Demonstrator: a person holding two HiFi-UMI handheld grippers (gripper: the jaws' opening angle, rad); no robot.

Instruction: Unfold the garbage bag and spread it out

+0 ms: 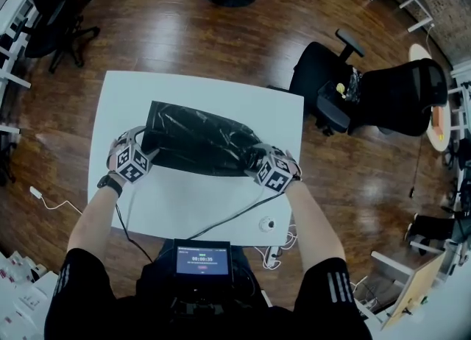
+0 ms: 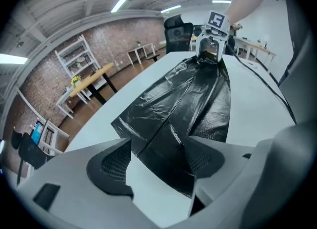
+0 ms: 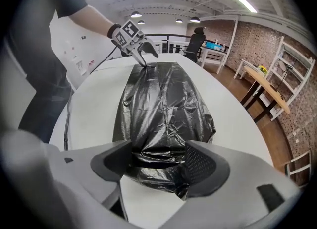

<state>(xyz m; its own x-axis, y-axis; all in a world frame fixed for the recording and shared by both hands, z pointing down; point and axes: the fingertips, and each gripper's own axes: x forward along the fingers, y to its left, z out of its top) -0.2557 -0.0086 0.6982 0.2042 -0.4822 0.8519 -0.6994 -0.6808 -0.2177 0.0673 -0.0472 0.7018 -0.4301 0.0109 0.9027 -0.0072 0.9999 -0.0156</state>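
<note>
Black garbage bag (image 1: 199,140) lies mid-table (image 1: 169,199), long and mostly flat. Still wrinkled, lengthwise fold line shows.

Step, as judged: spreading and flattening, late in task. Next move likely needs firm pinch on each end, then outward pull to take out creases.

Left tongs (image 2: 157,159) open, bag corner between pads. Right tongs (image 3: 158,161) open around crumpled bag end. Forearms reach forward, one hand per bag end.

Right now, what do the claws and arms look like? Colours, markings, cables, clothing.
The left claw and right claw are grey moulded plastic with dark textured pads. Each carries a cube of black-and-white square markers. Black cables trail back from them. The person wears black short sleeves with white stripes, and a dark watch on the left wrist.
</note>
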